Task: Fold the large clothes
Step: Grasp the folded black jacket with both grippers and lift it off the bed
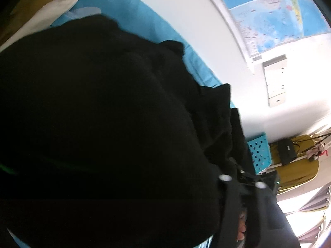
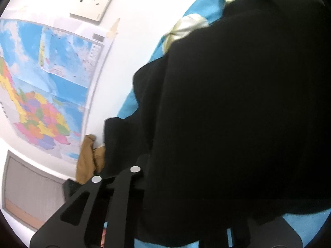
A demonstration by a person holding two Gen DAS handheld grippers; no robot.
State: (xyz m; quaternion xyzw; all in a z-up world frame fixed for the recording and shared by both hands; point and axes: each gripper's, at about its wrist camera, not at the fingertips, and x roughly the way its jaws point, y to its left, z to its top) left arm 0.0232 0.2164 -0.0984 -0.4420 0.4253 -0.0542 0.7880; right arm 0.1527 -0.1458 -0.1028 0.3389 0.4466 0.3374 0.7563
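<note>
The black garment [image 2: 238,113] is spread over the blue sheet [image 2: 128,107] for folding; its edge is pinched in the narrowed jaws of the right gripper [image 2: 115,173]; the left gripper [image 1: 97,180] is buried in cloth, its grip indeterminable.

Wall [image 1: 306,111] blown out by glare, black garment [image 1: 103,124] underexposed (perhaps motion-blurred), fisheye edges warped.
</note>
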